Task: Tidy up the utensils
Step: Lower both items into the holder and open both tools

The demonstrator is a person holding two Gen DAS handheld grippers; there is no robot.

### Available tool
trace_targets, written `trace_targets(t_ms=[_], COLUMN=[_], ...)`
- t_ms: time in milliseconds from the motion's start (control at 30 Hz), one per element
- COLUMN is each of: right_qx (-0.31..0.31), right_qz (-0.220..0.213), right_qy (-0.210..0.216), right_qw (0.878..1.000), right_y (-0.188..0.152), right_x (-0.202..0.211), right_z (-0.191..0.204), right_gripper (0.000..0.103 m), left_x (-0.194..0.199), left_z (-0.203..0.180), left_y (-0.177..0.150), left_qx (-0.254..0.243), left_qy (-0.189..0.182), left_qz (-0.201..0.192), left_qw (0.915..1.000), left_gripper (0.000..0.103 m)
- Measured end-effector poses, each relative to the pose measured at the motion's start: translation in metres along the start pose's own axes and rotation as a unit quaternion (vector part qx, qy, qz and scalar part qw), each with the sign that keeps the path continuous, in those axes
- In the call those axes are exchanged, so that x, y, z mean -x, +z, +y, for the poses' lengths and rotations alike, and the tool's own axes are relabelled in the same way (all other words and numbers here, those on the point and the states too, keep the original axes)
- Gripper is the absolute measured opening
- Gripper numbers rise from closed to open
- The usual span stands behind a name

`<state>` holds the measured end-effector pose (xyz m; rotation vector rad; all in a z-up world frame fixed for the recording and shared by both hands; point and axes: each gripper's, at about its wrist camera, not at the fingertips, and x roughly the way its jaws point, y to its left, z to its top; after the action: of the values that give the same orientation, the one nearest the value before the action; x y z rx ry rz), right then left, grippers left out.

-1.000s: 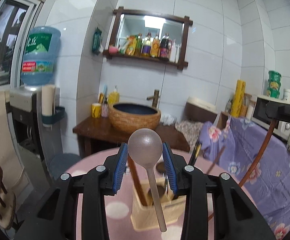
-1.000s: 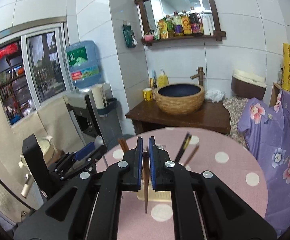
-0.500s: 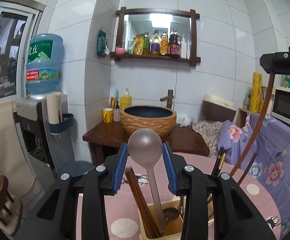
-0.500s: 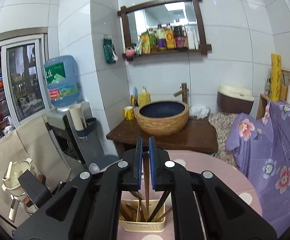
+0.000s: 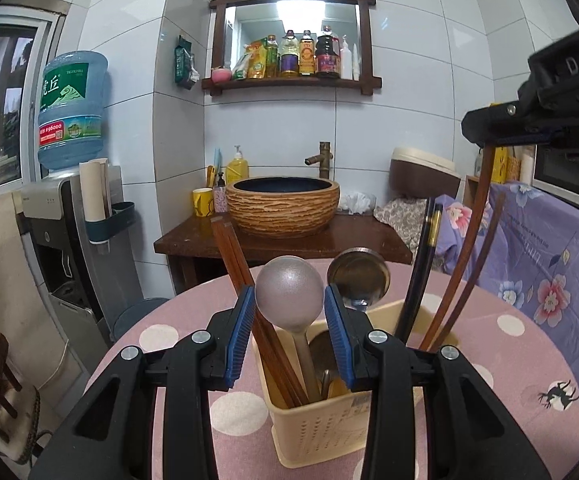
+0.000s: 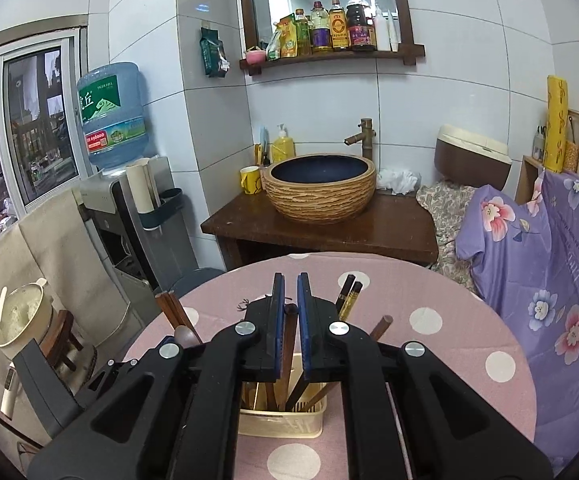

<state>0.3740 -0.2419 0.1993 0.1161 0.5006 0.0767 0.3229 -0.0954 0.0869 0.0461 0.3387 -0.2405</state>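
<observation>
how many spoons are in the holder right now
2, possibly more hidden. A grey spoon stands between the left gripper fingers; a brass-coloured spoon stands just behind to its right, both in the cream holder.

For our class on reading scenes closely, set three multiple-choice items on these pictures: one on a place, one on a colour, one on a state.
1. Where does the silver spoon's handle end?
A. in the cream utensil holder
B. flat on the table
C. in the sink

2. What colour is the tablecloth?
A. green striped
B. plain white
C. pink with white dots

3. What does the right gripper do?
A. hangs open, unloaded
B. clamps a brown chopstick
C. holds a cup

Key: 1 A, handle runs down into it; 2 C, dots visible; 3 B, pads pinch the stick.
</observation>
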Motion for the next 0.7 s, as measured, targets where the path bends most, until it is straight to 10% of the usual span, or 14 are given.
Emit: trace_targets(t_ms=[333,500,700], right_qx=[-0.004,-0.014,-0.001], right_qz=[-0.001,0.001,-0.044], right_qy=[-0.009,-0.003,-0.013], right_qw=[1.0,1.0,0.999], right_y=[-0.011,-0.016,-0.027], right_x=[-0.005,-0.005,0.018], right_z=[-0.007,-0.012,-0.012], right_gripper=[0.007,0.009,0.053], left_x=[-0.008,0.001,0.027], left_z=[-0.008,-0.009,-0.008], left_y=[-0.02,-0.025,-0.029], left_qx=[-0.026,-0.026,-0.015], left_qy=[0.0,-0.005,-0.016], left_qz=[0.024,0.013,-0.013], left_qw=[0.9994,0.9996,0.9997], left_gripper=[0.037,0.061,0.078])
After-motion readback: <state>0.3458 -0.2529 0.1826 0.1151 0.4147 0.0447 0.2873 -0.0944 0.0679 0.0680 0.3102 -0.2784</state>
